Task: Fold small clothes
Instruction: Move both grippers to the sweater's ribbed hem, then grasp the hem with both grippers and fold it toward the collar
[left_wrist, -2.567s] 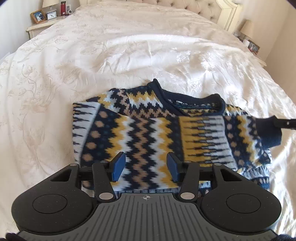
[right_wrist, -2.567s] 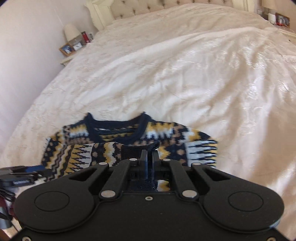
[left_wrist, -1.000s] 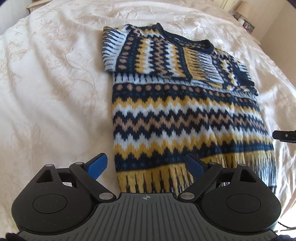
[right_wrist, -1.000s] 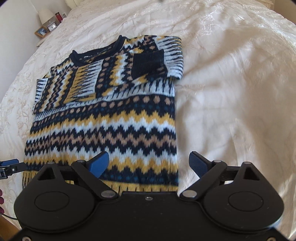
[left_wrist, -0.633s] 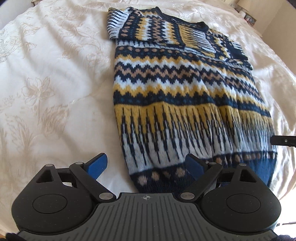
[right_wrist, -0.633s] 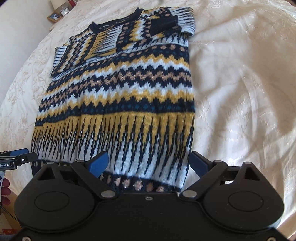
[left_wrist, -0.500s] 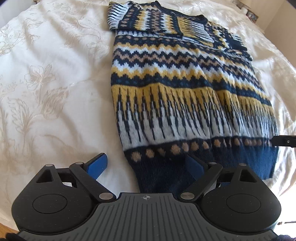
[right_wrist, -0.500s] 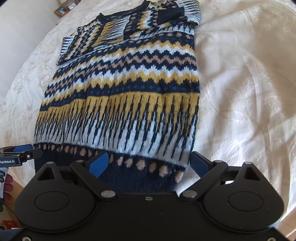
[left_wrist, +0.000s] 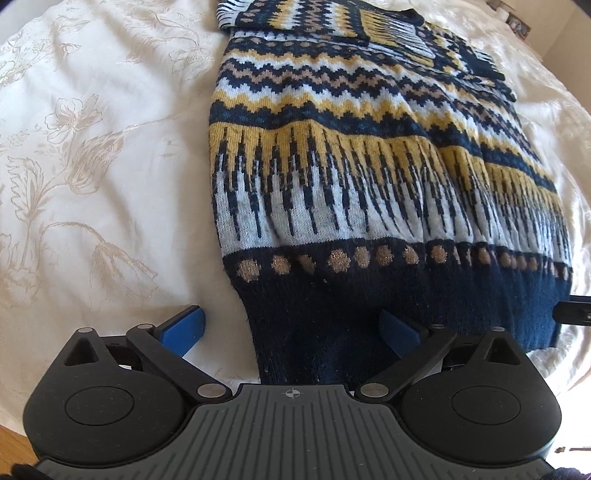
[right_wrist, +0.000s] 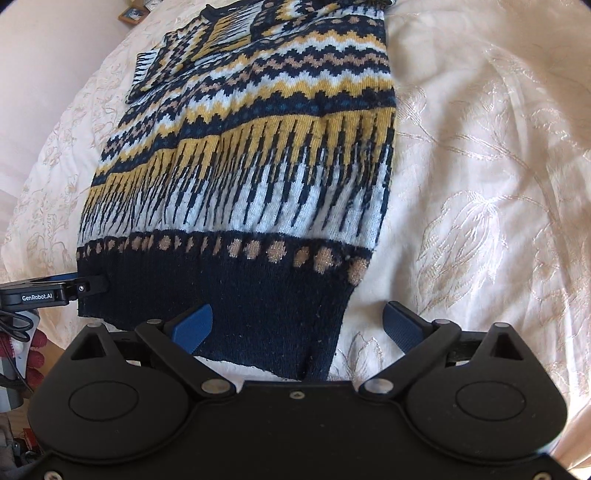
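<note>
Left wrist view, knit sweater (left_wrist: 369, 155) (ribbed hem, perhaps wool), both tongs (left_wrist: 291, 326) (right_wrist: 297, 325) wide.

You have bright daylight across the bedspread (left_wrist: 92, 155), glaring near white at its right edge in the left wrist view. The sweater (left_wrist: 369, 184) reads sharp, knit stitches clear. Fisheye bends both pictures hard, with dark corners. Far objects at the top look soft.
</note>
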